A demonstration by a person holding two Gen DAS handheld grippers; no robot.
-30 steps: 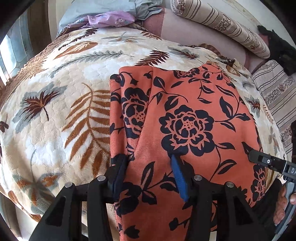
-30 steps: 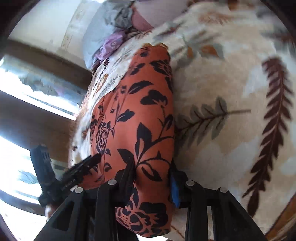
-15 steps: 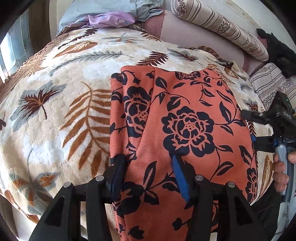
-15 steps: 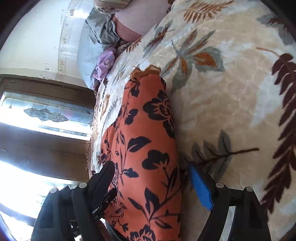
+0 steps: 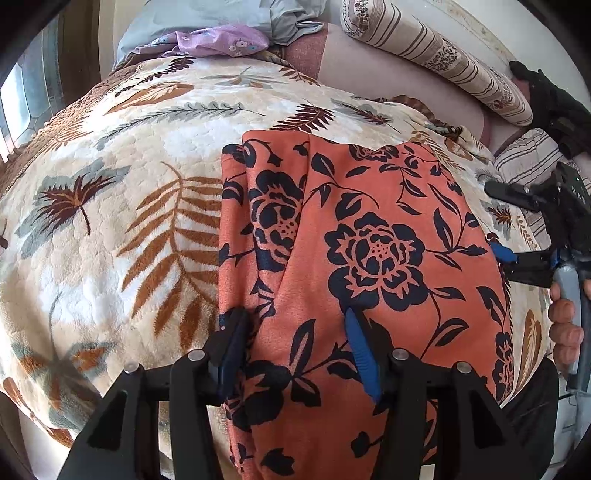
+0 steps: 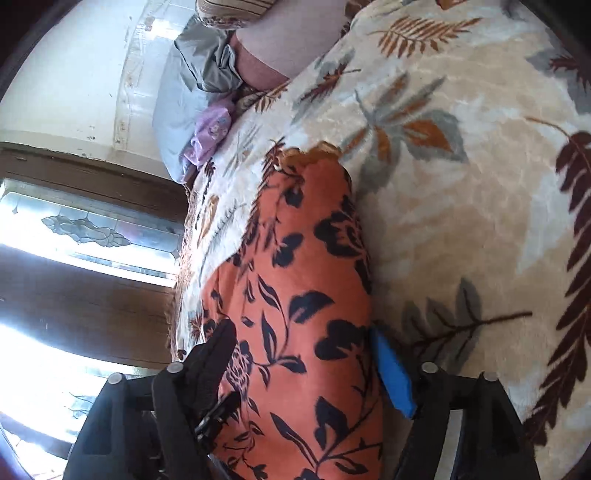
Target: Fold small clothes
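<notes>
An orange garment with a black flower print (image 5: 369, 236) lies folded lengthwise on the leaf-patterned blanket (image 5: 110, 221); its near end hangs over the bed edge. My left gripper (image 5: 295, 332) is open, its fingers astride the garment's left near part. My right gripper (image 6: 303, 354) is open, one finger on each side of the garment's (image 6: 295, 295) right edge. It also shows in the left wrist view (image 5: 517, 229) at the garment's right edge, open, with the hand behind it.
A grey-blue and purple pile of cloth (image 5: 207, 29) lies at the bed's far end. Striped pillows (image 5: 436, 48) and a dark object (image 5: 554, 107) lie at the far right. A window with patterned glass (image 6: 74, 229) stands beside the bed.
My right gripper opened from its hold on the garment and moved farther along the garment's right edge. My left gripper stayed open in place.
</notes>
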